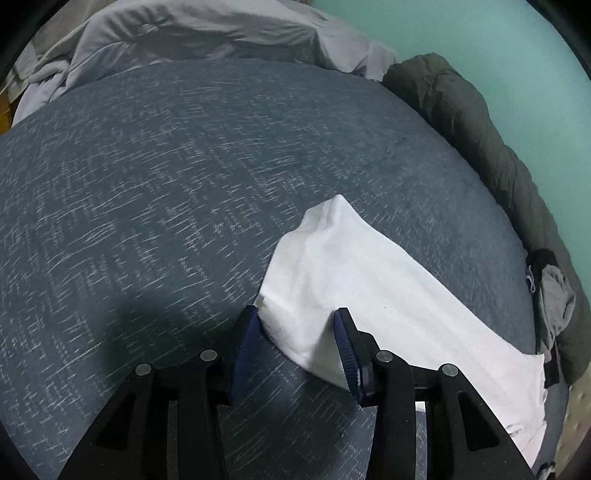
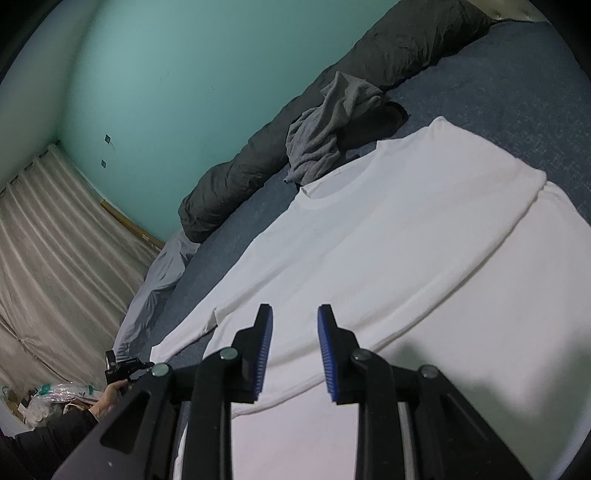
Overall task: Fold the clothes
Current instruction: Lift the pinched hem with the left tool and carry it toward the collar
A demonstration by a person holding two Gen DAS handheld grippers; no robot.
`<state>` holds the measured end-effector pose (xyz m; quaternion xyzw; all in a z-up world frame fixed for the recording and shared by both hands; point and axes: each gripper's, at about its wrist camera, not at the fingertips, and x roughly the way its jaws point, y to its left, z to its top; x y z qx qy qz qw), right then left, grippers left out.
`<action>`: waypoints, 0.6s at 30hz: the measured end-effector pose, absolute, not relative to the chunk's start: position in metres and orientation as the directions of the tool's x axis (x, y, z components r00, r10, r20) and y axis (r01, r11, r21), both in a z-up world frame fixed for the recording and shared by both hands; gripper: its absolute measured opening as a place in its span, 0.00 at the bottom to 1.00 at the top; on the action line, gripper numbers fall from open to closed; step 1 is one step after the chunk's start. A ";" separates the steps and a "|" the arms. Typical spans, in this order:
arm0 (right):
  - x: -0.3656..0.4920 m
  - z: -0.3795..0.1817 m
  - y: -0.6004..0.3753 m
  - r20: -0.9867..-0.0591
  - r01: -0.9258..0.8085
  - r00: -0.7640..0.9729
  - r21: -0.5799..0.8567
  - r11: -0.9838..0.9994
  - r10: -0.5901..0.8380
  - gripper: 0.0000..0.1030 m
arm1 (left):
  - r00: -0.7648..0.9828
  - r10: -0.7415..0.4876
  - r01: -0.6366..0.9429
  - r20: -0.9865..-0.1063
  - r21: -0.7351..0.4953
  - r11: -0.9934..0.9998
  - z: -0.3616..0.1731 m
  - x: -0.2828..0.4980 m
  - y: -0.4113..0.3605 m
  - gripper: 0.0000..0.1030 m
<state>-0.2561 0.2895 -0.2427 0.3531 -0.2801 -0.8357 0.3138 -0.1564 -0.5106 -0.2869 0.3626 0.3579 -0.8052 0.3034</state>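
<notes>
A: Left wrist view first. The left tool (image 1: 299, 332) had its blue pads spread apart, and a raised corner of the white T-shirt (image 1: 354, 266) sat between them.

B: Clamped on it?

A: No, by my read. The pads stood either side of the cloth with a gap showing, so the jaws were apart and nothing was pinched. That peak of fabric looked propped up, handy for a grab to start a fold.

B: And around it?

A: The shirt lay on the blue bed (image 1: 166, 184), stretching off to the right. A pale duvet (image 1: 184, 33) was bunched at the far end, and a dark olive blanket (image 1: 480, 122) ran along the teal wall (image 1: 498, 37). Plenty of free mattress to the left for folding.

B: Over to the right wrist view.

A: The right tool (image 2: 295, 314) hovered above the shirt (image 2: 388, 229), pads apart, holding nothing. The garment was spread flat, neckline toward the wall, one side apparently already turned in along a long crease.

B: Obstacles?

A: A crumpled grey garment (image 2: 332, 129) sat just beside the collar, leaning on the dark blanket (image 2: 295, 140). It could snag if the shirt got dragged that way. Curtains (image 2: 55, 258) hung well off to the left.
</notes>
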 end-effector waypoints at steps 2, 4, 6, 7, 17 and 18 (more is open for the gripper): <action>-0.257 -0.243 0.290 -0.416 0.325 -0.554 0.689 -0.647 -0.721 0.24 | -0.557 -0.217 0.737 -0.802 -0.357 -0.574 -0.286 -0.161 -0.510 0.19; -0.257 -0.244 0.292 -0.414 0.323 -0.556 0.692 -0.646 -0.721 0.24 | -0.558 -0.211 0.727 -0.803 -0.349 -0.592 -0.284 -0.167 -0.506 0.10; -0.258 -0.244 0.293 -0.412 0.320 -0.557 0.695 -0.644 -0.721 0.24 | -0.560 -0.206 0.714 -0.802 -0.341 -0.612 -0.280 -0.173 -0.502 0.09; -0.258 -0.244 0.294 -0.412 0.319 -0.557 0.696 -0.644 -0.721 0.24 | -0.564 -0.205 0.708 -0.800 -0.341 -0.618 -0.278 -0.176 -0.500 0.08; -0.261 -0.245 0.300 -0.400 0.303 -0.561 0.716 -0.629 -0.725 0.24 | -0.646 -0.173 0.606 -0.744 -0.362 -0.708 -0.219 -0.213 -0.460 0.08; -0.262 -0.246 0.301 -0.399 0.299 -0.561 0.719 -0.627 -0.725 0.24 | -0.655 -0.170 0.591 -0.737 -0.359 -0.722 -0.212 -0.221 -0.455 0.08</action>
